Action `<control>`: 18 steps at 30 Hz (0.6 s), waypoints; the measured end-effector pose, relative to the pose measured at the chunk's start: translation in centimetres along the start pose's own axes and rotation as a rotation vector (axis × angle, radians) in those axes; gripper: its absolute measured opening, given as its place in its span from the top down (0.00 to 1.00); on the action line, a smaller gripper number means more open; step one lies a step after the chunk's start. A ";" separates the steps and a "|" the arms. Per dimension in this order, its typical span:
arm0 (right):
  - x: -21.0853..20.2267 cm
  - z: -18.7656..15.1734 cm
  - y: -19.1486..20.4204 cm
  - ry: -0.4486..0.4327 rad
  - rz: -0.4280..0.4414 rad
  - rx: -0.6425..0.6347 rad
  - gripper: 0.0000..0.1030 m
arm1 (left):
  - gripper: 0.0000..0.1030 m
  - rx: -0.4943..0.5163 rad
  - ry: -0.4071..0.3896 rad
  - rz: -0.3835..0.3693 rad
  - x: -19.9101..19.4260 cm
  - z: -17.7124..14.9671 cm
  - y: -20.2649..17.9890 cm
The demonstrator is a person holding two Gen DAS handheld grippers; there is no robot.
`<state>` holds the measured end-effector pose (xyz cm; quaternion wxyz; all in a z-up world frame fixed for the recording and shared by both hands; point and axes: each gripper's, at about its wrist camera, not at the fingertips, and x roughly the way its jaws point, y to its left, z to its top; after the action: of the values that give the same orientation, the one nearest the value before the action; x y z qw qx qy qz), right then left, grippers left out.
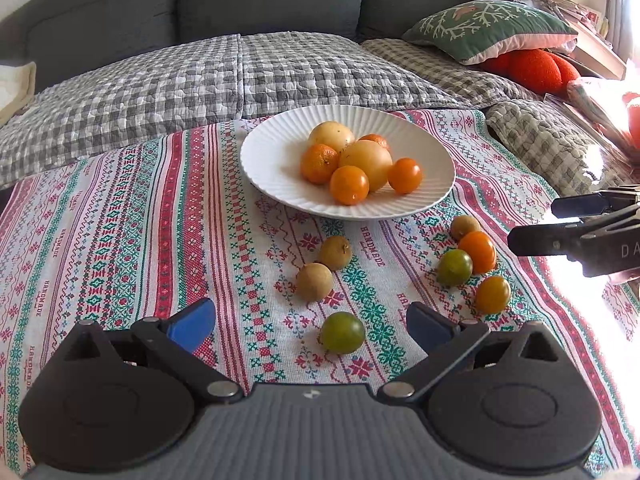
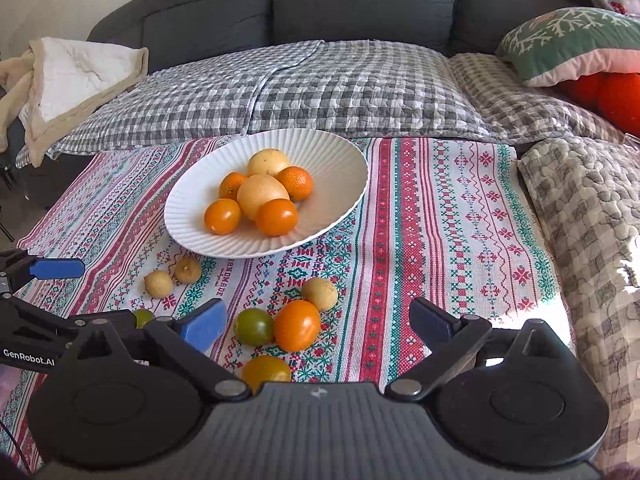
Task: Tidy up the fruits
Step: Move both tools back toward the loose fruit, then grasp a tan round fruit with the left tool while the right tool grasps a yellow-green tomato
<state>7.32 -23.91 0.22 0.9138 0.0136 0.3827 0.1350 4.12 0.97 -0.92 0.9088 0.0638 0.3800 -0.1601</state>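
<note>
Both tools stand released above the patterned tablecloth (image 1: 120, 208): the left gripper (image 1: 308, 326) has its blue pads spread wide with a green tomato (image 1: 343, 332) lying between and just ahead of them, and the right gripper (image 2: 316, 322) is likewise spread over a green tomato (image 2: 253, 326) touching an orange tomato (image 2: 297, 325). The white ribbed plate (image 1: 272, 160) holds six fruits; small brown fruits (image 1: 314, 282) lie loose on the cloth near the plate

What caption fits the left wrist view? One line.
Open left gripper over loose fruit beside a white plate of oranges.
</note>
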 end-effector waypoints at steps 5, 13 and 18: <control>-0.5 -1.5 0.2 0.002 0.002 -0.035 0.04 | 0.16 0.037 -0.021 -0.022 -1.1 -1.6 -0.5; -1.0 -2.7 0.4 0.007 0.007 -0.049 0.04 | 0.16 0.119 -0.018 -0.085 -1.7 -3.1 -2.3; -1.1 -3.6 0.6 0.017 0.005 -0.078 0.03 | 0.16 0.181 0.004 -0.128 -1.2 -4.0 -4.3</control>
<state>3.84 -23.90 -1.48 0.9101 -0.0223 0.3849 0.1522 -0.85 -1.78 -2.84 0.8865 0.1214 0.3692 -0.2513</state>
